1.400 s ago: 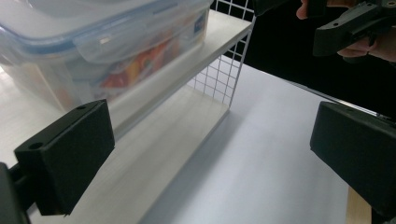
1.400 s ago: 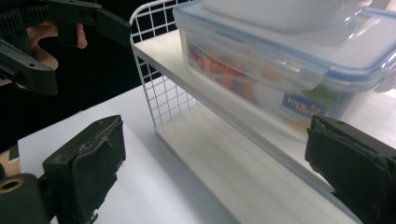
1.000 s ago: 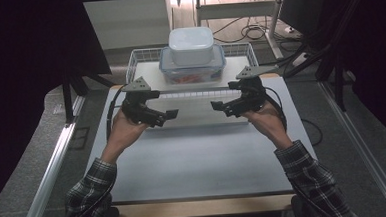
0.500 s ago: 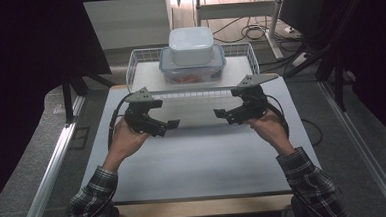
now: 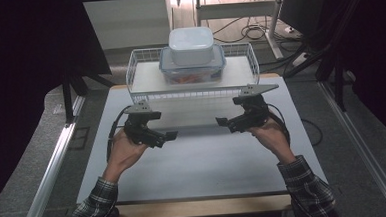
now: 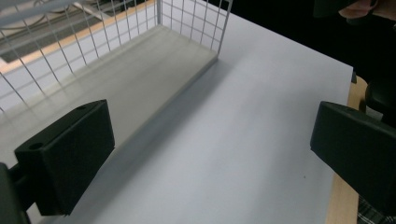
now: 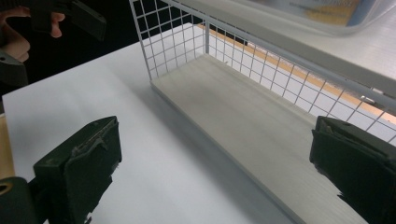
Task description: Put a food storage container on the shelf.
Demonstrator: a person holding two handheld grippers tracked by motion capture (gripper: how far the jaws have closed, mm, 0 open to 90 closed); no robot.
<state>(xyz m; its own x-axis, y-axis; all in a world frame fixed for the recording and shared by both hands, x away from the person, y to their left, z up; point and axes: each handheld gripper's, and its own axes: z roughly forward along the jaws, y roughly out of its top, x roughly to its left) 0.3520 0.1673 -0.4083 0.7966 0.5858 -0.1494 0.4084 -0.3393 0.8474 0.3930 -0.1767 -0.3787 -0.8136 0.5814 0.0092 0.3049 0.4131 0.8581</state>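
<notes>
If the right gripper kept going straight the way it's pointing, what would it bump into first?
Probably the left gripper. In the high view the right gripper points sideways across the white table toward it, with open space between. Depth is unclear; its own view tilts toward the wire basket.

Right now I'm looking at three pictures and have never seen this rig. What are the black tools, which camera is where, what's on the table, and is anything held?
There is no robot arm: a person holds a hand tool with a two-jaw claw in each hand. The high view looks down from above the person's side, showing the left claw and the right claw above the white table. The other two pictures come from cameras riding on each tool, looking out between its own black jaws. At the far edge stands a white wire shelf. On it sits a clear lidded container, with a smaller white box stacked on top. Both claws have their jaws wide apart and hold nothing.
</notes>
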